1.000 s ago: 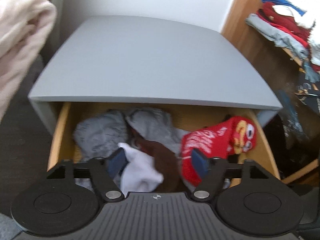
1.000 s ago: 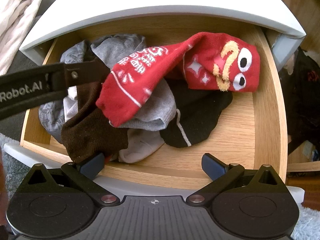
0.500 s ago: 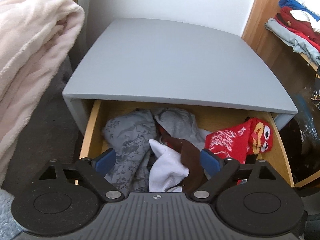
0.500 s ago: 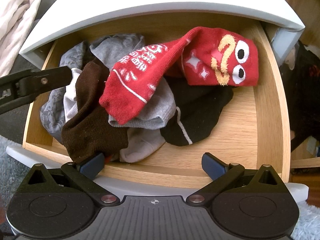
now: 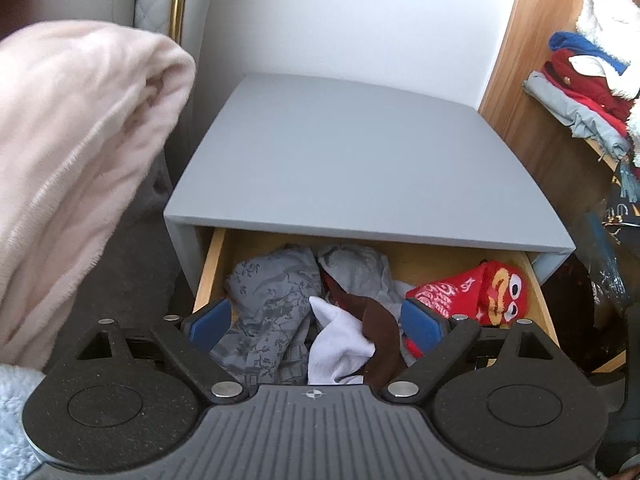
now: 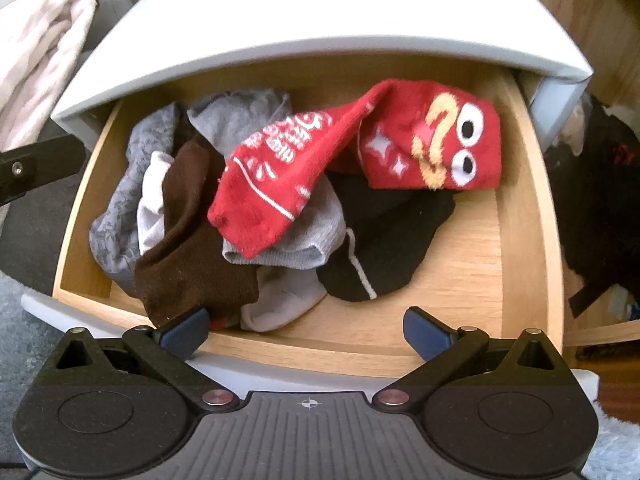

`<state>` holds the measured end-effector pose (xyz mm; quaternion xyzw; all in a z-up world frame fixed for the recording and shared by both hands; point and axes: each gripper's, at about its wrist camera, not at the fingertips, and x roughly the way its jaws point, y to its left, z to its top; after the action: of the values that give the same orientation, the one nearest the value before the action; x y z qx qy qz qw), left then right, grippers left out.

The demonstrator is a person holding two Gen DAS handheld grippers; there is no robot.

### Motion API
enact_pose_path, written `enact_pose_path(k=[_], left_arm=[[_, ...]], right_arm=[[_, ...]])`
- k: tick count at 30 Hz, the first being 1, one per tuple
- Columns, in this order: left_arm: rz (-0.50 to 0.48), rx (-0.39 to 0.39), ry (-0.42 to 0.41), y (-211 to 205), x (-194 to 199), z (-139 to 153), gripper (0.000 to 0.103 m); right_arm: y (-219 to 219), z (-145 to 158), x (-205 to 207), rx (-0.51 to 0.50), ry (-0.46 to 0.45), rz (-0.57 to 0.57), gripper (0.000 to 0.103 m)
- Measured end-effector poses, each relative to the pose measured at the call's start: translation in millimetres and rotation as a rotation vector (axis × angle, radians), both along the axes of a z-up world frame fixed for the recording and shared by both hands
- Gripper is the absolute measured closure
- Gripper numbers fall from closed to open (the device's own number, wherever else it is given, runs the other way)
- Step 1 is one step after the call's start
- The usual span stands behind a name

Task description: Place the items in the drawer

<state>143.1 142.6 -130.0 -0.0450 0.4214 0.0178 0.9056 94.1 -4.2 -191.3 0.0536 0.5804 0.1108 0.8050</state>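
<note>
The wooden drawer point(image 6: 524, 216) of a grey nightstand point(image 5: 360, 160) stands pulled out, with several socks heaped inside. Red socks point(image 6: 280, 176) with a cartoon face lie on top, beside a brown sock point(image 6: 188, 240), grey socks point(image 6: 296, 240), a white one and a black sock point(image 6: 384, 240). My left gripper point(image 5: 316, 320) hangs open above the drawer's front, holding nothing. My right gripper point(image 6: 306, 332) is also open and empty, over the drawer's front edge. The left gripper's arm point(image 6: 36, 168) shows at the far left of the right wrist view.
A pale pink blanket point(image 5: 72, 152) hangs over the bed at the left. Folded clothes point(image 5: 588, 92) sit on a wooden shelf at the right. Dark bags point(image 6: 596, 208) lie beside the nightstand on the right. Grey carpet lies below.
My left gripper has opened wider and drawn back and up from the socks, leaving the white and brown socks in the drawer. The right gripper has barely moved.
</note>
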Motion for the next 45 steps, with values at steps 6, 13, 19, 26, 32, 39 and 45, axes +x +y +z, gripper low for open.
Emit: enact_pose_path(k=[6,13,19,26,32,39,45], left_arm=[[0.024,0.026,-0.071,-2.5,-12.2,21.0,0.01],[0.049,0.003,-0.132,1.3,-23.8,52.1,0.009],[0.022,0.01,-0.128,3.6,-43.4,69.3,0.008],[0.013,0.041,-0.123,11.1,-67.9,80.7,0.006],[-0.013,0.059,-0.158,17.1,-92.2,86.9,0.003],[-0.052,0.063,-0.148,18.5,-113.5,74.7,0.003],[-0.064,0.103,-0.133,15.0,-122.9,65.5,0.002]], right_arm=[[-8.3,25.4,-7.0,0.016,-0.103,-0.034,0.0],[-19.0,70.5,-22.3,-0.015,-0.281,-0.066,0.0],[-31.9,114.4,-44.6,0.009,-0.428,-0.127,0.0],[-31.2,150.0,-79.9,-0.009,-0.544,-0.115,0.0],[-24.7,163.3,-110.4,-0.002,-0.598,-0.091,0.0],[-14.1,165.3,-146.8,-0.083,-0.626,-0.029,0.0],[-4.0,165.5,-160.4,-0.122,-0.627,-0.007,0.0]])
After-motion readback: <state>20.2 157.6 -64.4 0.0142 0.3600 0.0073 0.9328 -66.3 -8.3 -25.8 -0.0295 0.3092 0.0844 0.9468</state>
